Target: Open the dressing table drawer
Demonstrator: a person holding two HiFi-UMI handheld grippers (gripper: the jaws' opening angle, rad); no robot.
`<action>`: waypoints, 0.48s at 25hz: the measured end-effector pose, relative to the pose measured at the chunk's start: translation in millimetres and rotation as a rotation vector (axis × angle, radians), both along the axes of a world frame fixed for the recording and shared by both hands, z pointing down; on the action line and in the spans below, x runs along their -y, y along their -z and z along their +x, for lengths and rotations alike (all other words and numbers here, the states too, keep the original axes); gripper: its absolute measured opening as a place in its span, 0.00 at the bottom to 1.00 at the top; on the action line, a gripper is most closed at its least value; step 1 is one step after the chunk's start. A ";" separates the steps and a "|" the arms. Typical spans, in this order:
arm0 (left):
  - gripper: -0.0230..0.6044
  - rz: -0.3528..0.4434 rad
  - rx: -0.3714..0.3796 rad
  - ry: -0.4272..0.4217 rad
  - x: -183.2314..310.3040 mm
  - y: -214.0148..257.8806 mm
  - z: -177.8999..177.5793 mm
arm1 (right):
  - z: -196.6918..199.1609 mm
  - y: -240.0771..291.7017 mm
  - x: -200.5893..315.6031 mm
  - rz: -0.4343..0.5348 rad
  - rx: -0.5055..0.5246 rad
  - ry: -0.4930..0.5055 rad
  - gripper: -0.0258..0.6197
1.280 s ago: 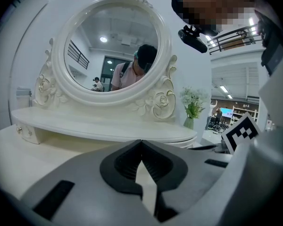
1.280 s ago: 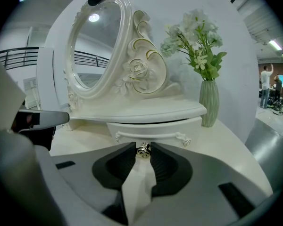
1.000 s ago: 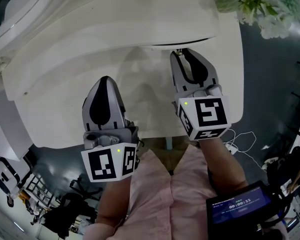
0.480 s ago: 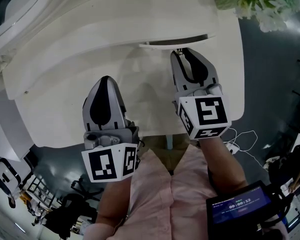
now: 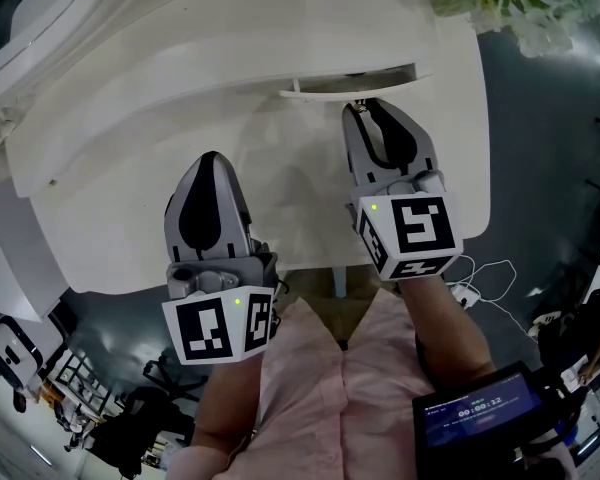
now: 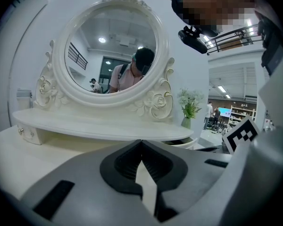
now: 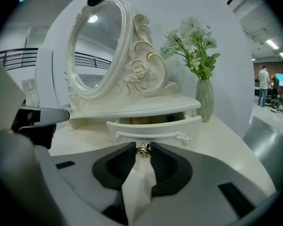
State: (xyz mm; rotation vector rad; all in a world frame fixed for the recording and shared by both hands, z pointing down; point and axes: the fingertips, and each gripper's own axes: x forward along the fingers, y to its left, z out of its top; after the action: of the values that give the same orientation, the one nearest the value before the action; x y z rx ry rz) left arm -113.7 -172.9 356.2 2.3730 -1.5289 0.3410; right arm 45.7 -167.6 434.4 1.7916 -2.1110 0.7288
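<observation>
The white dressing table (image 5: 130,168) fills the head view. Its small curved drawer (image 7: 155,126) under the mirror shelf stands partly pulled out, with a dark gap behind its front (image 5: 350,80). My right gripper (image 7: 142,147) is shut on the drawer's little metal knob (image 7: 142,150), which sits pinched between the two dark pads. In the head view the right gripper (image 5: 363,104) points at the drawer front. My left gripper (image 5: 212,156) rests over the tabletop to the left, apart from the drawer, with its jaws shut and empty (image 6: 141,141).
An oval mirror (image 6: 111,55) in a carved white frame stands at the back of the table. A green vase of white flowers (image 7: 203,100) sits at the right end. The table's front edge runs just ahead of the person's body, and cables (image 5: 480,283) lie on the floor.
The drawer has slid a little further out from under the shelf, widening the dark gap. Both grippers look almost unmoved.
</observation>
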 end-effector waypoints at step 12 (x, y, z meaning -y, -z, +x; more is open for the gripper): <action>0.07 0.010 0.002 -0.009 -7.3 4.0 9.7 | 4.4 1.2 -9.1 0.000 0.006 0.003 0.21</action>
State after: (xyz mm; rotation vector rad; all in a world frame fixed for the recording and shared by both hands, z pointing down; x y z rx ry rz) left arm -104.0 -165.5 352.2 2.3881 -1.5250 0.3382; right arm 50.2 -158.5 433.3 1.7887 -2.1169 0.7344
